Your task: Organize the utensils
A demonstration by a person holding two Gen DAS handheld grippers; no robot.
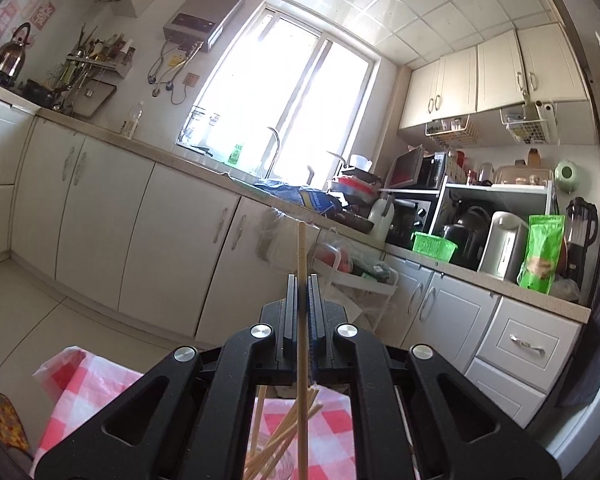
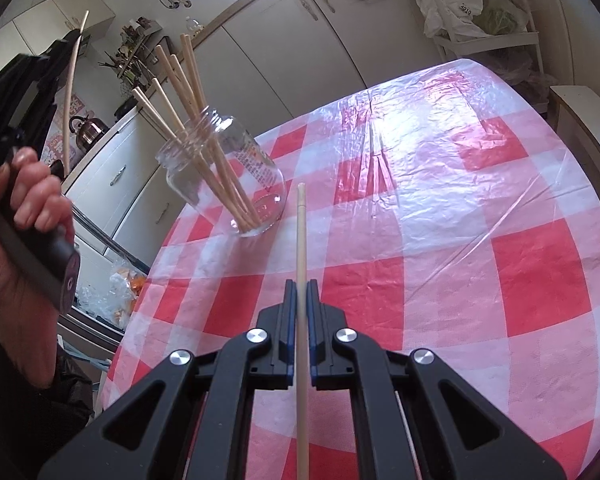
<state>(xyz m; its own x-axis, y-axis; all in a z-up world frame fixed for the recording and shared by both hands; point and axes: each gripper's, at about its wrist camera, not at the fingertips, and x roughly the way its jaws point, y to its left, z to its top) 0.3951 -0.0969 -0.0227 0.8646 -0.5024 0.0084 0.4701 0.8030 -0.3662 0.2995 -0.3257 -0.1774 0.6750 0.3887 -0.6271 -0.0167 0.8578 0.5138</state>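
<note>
While unreadable print marks the jar (image 2: 224,172), a chopstick (image 2: 301,240) in each claw.

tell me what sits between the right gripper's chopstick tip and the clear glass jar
Only bare red-and-white checked tablecloth between chopstick and jar, in the right wrist view.

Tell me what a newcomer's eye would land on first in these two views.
First, the glass jar bristling with wooden chopsticks, standing near the left edge of the red-and-white checked tablecloth. Next, each gripper pinches a single chopstick: the right gripper over the cloth, the left gripper raised above the jar, facing the bright kitchen window.
</note>
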